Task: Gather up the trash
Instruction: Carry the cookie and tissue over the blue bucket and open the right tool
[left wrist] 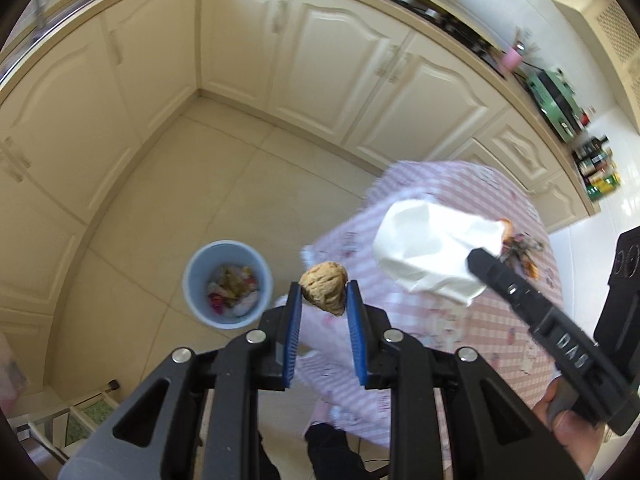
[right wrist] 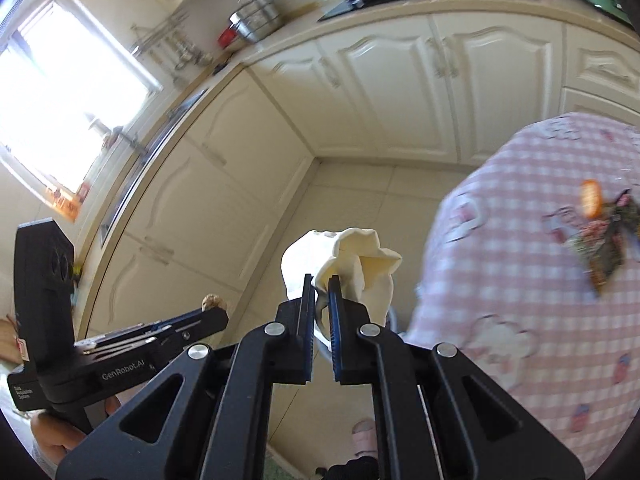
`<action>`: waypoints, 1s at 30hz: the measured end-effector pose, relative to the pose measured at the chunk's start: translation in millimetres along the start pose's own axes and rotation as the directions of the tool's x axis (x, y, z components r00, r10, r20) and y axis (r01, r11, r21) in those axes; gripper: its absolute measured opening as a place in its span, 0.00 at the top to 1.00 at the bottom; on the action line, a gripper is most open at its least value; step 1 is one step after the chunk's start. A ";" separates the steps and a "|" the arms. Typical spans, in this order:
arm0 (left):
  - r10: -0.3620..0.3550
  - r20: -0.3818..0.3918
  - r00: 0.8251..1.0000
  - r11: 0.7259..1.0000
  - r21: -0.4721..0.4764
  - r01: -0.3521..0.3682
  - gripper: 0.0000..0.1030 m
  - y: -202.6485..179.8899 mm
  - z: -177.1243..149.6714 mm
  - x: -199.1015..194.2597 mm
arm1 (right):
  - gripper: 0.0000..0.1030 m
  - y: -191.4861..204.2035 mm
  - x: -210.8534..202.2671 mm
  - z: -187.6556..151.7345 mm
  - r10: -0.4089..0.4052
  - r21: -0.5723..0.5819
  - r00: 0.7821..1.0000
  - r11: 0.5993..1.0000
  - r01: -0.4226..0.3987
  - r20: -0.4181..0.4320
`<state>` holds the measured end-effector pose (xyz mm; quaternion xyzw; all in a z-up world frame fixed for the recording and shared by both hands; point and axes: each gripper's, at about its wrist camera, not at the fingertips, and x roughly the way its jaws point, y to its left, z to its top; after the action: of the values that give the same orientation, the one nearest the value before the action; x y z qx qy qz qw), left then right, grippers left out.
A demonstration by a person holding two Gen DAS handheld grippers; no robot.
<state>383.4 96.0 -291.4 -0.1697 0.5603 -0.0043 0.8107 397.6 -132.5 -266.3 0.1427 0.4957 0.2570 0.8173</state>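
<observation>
My left gripper (left wrist: 323, 294) is shut on a tan walnut shell (left wrist: 325, 288) and holds it in the air, to the right of and above a light blue trash bin (left wrist: 228, 284) that stands on the floor with several scraps inside. My right gripper (right wrist: 320, 284) is shut on a crumpled white tissue (right wrist: 352, 264), held off the table's left edge; the tissue also shows in the left wrist view (left wrist: 432, 256). The left gripper also shows in the right wrist view (right wrist: 208, 312) with the shell (right wrist: 213, 302). More trash lies on the pink checked table: an orange peel (right wrist: 591, 197) and dark wrappers (right wrist: 608, 244).
Cream cabinets (left wrist: 340, 64) run along the walls around a tiled floor (left wrist: 224, 184). The pink checked table (left wrist: 500, 320) is at the right. A counter holds a stove (left wrist: 420, 0), a green appliance (left wrist: 554, 96) and bottles (left wrist: 598, 168). A bright window (right wrist: 60, 100) is at the left.
</observation>
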 end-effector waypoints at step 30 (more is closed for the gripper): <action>0.023 -0.020 1.000 0.985 -0.171 -0.026 0.79 170.4 11.7 -17.2 | 0.87 134.7 126.8 -1.6 -0.042 -0.100 0.990 0.995 0.028 -0.134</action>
<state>356.4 263.1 -319.8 -0.2318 0.5679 0.0520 0.7881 406.3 50.2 -294.7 0.0761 0.5393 0.2755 0.7921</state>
